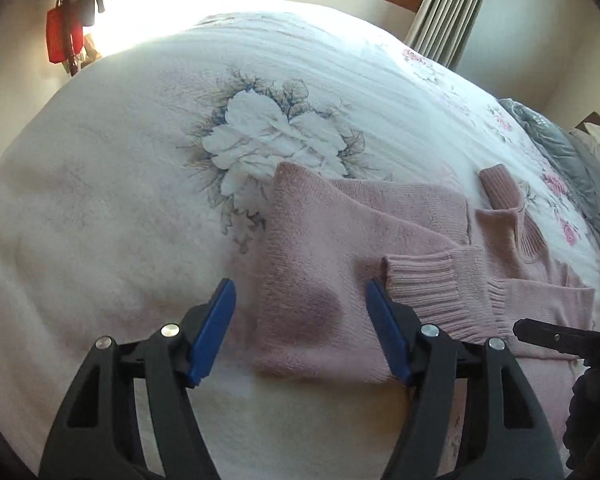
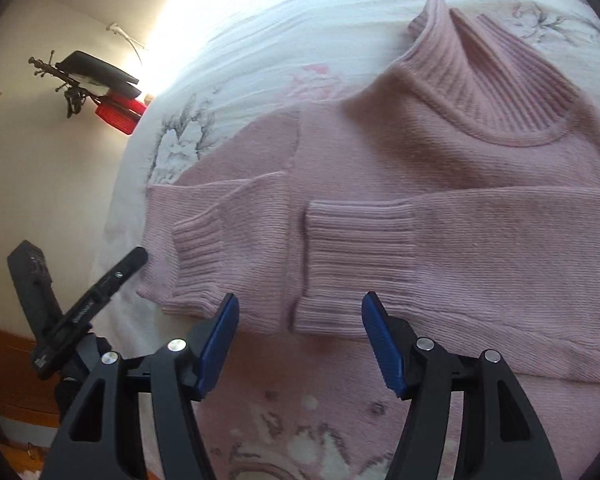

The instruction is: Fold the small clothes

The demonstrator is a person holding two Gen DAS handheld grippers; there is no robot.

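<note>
A small pink knit sweater [image 2: 440, 168] lies flat on the bed, turtleneck collar [image 2: 496, 80] at the far end. Both sleeves are folded across the body, and their ribbed cuffs [image 2: 360, 248] meet near the middle. My right gripper [image 2: 300, 320] hovers open just above the near cuff, holding nothing. In the left wrist view the sweater [image 1: 340, 264] stretches to the right. My left gripper [image 1: 300, 304] is open over its folded side edge, blue pads apart and empty. The other gripper [image 1: 560, 336] shows at that view's right edge.
The bed is covered by a white blanket [image 1: 140, 200] with a large grey-white flower print [image 1: 276, 140]. Grey pillows [image 1: 560, 144] lie at the far right. A red object [image 2: 120, 114] hangs on the wall beyond the bed. A curtain [image 1: 444, 12] hangs by the window.
</note>
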